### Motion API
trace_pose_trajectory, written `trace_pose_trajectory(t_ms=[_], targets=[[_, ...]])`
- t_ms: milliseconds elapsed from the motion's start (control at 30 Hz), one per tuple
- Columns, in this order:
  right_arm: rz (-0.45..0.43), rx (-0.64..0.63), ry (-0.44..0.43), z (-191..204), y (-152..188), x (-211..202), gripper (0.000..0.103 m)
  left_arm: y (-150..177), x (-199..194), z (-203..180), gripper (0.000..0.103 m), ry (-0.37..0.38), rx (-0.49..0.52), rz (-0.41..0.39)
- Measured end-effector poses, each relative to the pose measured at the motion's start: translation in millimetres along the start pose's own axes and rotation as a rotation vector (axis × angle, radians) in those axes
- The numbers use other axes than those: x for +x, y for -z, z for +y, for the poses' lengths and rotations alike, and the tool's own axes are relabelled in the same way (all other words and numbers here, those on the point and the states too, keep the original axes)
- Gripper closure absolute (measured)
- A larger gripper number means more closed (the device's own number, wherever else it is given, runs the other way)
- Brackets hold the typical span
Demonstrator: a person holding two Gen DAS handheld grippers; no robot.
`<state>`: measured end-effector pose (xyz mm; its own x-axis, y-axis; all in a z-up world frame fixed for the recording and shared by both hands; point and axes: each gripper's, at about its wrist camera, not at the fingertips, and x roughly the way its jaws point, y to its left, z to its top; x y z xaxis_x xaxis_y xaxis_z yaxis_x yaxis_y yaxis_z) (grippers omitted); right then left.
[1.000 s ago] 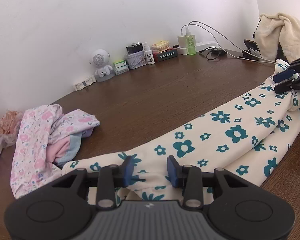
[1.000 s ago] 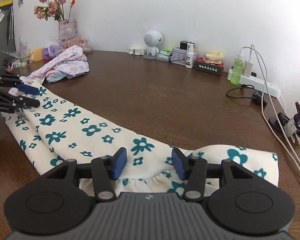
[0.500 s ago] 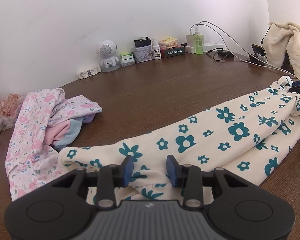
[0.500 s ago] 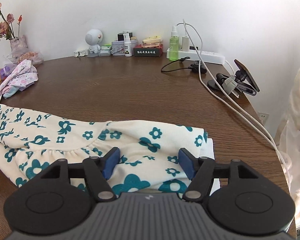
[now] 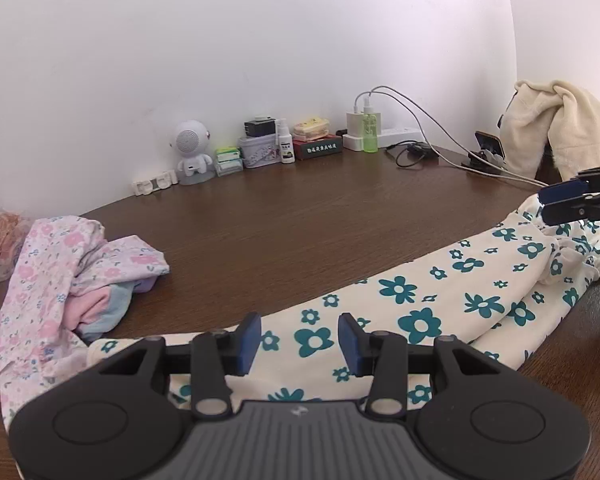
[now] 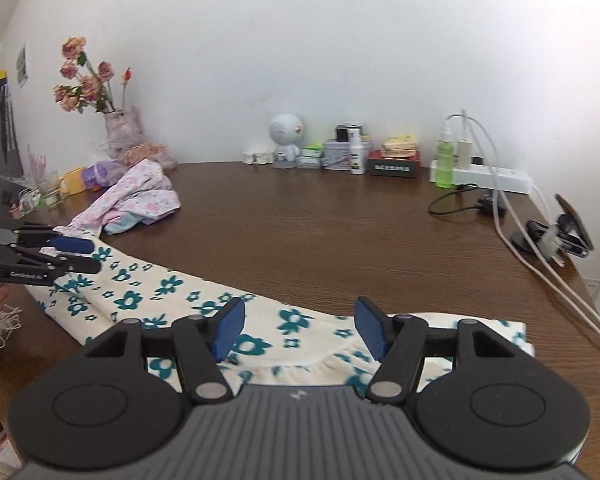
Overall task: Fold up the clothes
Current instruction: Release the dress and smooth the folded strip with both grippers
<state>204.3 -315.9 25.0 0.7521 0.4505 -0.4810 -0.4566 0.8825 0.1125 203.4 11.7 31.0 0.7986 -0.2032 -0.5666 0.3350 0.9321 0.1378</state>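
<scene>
— What's on my right camera?
— My right gripper [image 6: 299, 330], jaws apart, hangs over the flowered garment [image 6: 172, 300] lying along the tabletop [image 6: 320, 232]. My left gripper [image 6: 66, 256] sits at its far end.

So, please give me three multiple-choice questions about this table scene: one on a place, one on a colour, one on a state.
1. Where does the pink floral clothes pile lie relative to the cream garment?
A. beyond its left end, on the table
B. under its middle
C. on the power strip

2. What colour are the flowers printed on the cream garment?
A. red
B. teal
C. yellow

3. In what state is the right claw?
A. shut on the garment
B. shut on a cable
C. open, with the garment below it

Answers: 1 A, the pile sits past the garment's left end in the left wrist view. 2 B, teal flowers on cream cloth. 3 C, a wide gap shows between its blue pads.
</scene>
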Motion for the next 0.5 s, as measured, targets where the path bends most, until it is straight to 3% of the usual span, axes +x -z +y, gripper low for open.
trace_pose_trajectory(t_ms=[67, 167, 267, 367, 500], targets=[[0.036, -0.044, -0.039, 14, -4, 23, 0.041, -2, 10, 2, 0.062, -0.018, 0.001, 0.032], [0.106, -0.114, -0.020, 31, 0, 42, 0.041, 7, 13, 24, 0.062, -0.091, -0.017, 0.061], [0.137, -0.085, 0.001, 21, 13, 36, 0.041, 21, 7, 55, 0.062, -0.136, -0.068, 0.071], [0.126, 0.009, 0.014, 4, 20, 18, 0.041, 33, 2, 77, 0.061, -0.087, -0.153, 0.079], [0.126, 0.071, 0.062, -19, 34, 9, 0.041, 40, 2, 85, 0.061, -0.051, -0.194, 0.072]])
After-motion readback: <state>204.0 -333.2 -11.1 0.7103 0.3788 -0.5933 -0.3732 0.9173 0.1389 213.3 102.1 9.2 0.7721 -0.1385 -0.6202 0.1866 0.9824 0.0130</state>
